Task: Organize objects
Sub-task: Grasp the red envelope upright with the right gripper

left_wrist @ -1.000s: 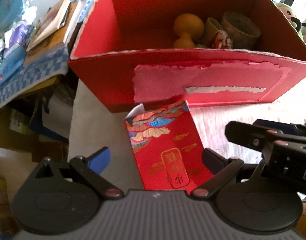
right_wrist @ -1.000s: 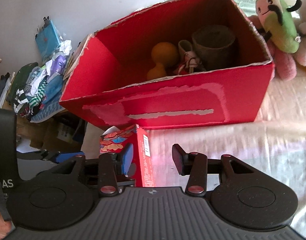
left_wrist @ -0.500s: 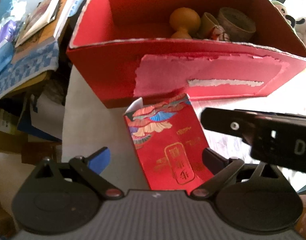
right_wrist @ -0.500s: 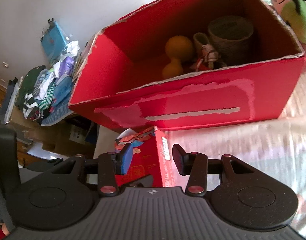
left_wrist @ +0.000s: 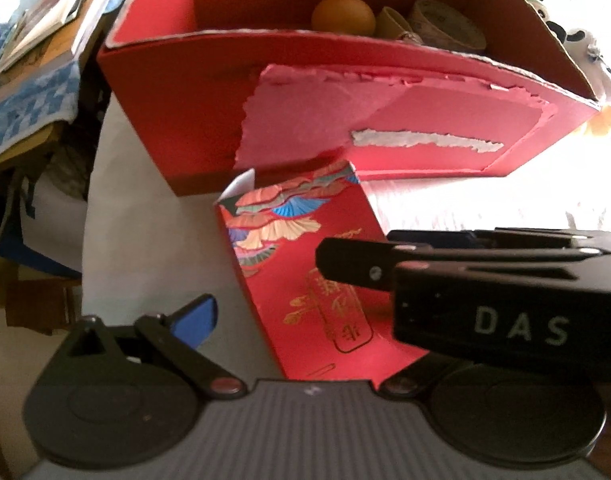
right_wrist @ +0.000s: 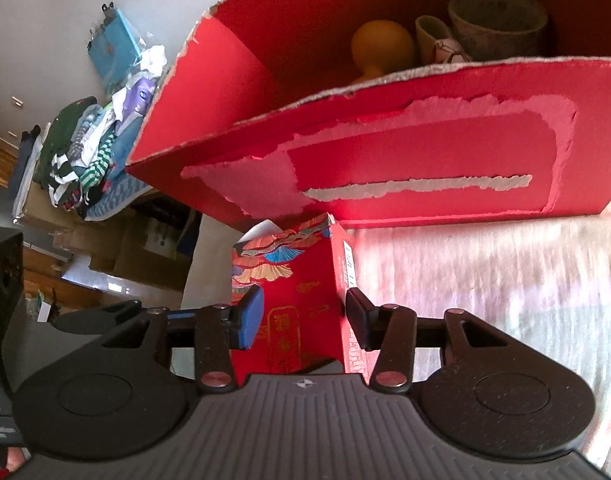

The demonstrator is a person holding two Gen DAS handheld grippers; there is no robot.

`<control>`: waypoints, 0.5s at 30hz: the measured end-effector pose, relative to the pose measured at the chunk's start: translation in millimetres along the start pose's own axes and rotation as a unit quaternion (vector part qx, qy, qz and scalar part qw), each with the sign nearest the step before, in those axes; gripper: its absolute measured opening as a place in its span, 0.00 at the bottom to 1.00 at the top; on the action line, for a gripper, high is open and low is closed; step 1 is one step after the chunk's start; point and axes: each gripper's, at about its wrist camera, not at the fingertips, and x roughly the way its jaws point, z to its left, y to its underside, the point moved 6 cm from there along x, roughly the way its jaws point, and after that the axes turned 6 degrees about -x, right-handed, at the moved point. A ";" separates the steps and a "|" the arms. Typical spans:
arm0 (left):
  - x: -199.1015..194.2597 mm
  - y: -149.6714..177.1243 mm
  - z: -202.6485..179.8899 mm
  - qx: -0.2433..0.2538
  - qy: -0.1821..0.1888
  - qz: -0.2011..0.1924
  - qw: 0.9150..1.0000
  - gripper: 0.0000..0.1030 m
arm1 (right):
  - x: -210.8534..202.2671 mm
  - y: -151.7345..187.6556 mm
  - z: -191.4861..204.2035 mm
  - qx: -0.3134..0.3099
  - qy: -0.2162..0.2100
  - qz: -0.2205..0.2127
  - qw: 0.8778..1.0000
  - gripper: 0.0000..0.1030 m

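A pale cloth-covered surface (right_wrist: pixel 485 280) carries a large open red cardboard box (right_wrist: pixel 425 152); clutter of folded clothes (right_wrist: pixel 85 160) fills the room's left. The small red patterned carton (right_wrist: pixel 301 300) stands just before it, between the right gripper (right_wrist: pixel 301 312)'s fingers, contact unclear. The left gripper (left_wrist: pixel 305 316) is spread wide around it.

A small patterned box (right_wrist: pixel 301 280) is standing just in front of the big open carton (right_wrist: pixel 425 168), near its left end. Inside the carton a gourd (right_wrist: pixel 381 46), a small cup (right_wrist: pixel 431 34) and a woven pot (right_wrist: pixel 497 20) are sitting in a row, possibly touching. A pile of clothes (right_wrist: pixel 89 152) is lying well off to the left, and books (left_wrist: pixel 45 28) are resting on a cloth (left_wrist: pixel 29 108) beside the carton.
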 end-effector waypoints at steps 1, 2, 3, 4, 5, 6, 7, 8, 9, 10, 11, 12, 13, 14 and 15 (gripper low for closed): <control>-0.1 0.5 0.6 0.001 0.002 -0.001 1.000 0.98 | 1.1 0.6 -0.6 0.001 0.001 0.001 1.000 0.48; -0.2 1.2 1.1 0.003 0.006 -0.001 1.000 0.98 | 2.5 0.7 -1.0 0.002 0.002 0.002 1.000 0.48; -0.1 1.8 2.1 0.004 0.010 -0.002 1.000 0.98 | 3.5 1.4 -1.5 0.003 0.002 0.003 1.000 0.48; -0.1 2.5 2.5 0.005 0.010 -0.005 1.000 0.98 | 4.6 2.1 -1.5 0.003 0.000 0.005 1.000 0.48; 0.8 3.5 2.8 0.006 0.010 -0.005 1.000 0.98 | 5.3 2.5 -1.7 0.003 0.000 0.007 1.000 0.48; 1.8 3.5 3.9 0.002 0.015 -0.005 1.000 0.98 | 6.1 2.8 -1.7 0.002 0.002 0.006 1.000 0.48; 3.0 3.7 4.4 -0.001 0.017 -0.003 1.000 0.98 | 6.1 2.7 -1.6 0.001 0.002 0.004 1.000 0.48; 3.1 3.8 4.6 -0.001 0.018 -0.005 1.000 0.98 | 6.0 2.7 -1.7 0.001 0.001 0.004 1.000 0.50; 2.0 3.4 5.1 0.000 0.018 -0.006 1.000 0.98 | 6.2 2.9 -2.2 0.002 -0.001 0.005 1.000 0.50; 1.8 3.4 4.6 0.003 0.016 -0.009 1.000 0.98 | 6.6 3.5 -3.1 0.002 -0.002 0.006 1.000 0.50; 1.5 3.7 3.7 0.006 0.014 -0.012 1.000 0.98 | 7.4 4.1 -3.8 0.003 -0.002 0.006 1.000 0.50; 1.5 3.5 3.0 0.009 0.013 -0.015 1.000 0.98 | 7.8 4.7 -5.1 0.005 -0.003 0.007 1.000 0.50; 1.0 3.6 2.8 0.013 0.012 -0.018 1.000 0.98 | 8.6 5.3 -6.6 0.009 -0.004 0.010 1.000 0.50; 1.1 3.5 2.5 0.017 0.014 -0.020 1.000 0.98 | 9.1 5.7 -8.6 0.013 -0.005 0.013 1.000 0.49; 1.5 3.5 2.5 0.018 0.016 -0.022 0.999 0.98 | 9.6 6.6 -10.8 0.019 -0.006 0.015 1.000 0.49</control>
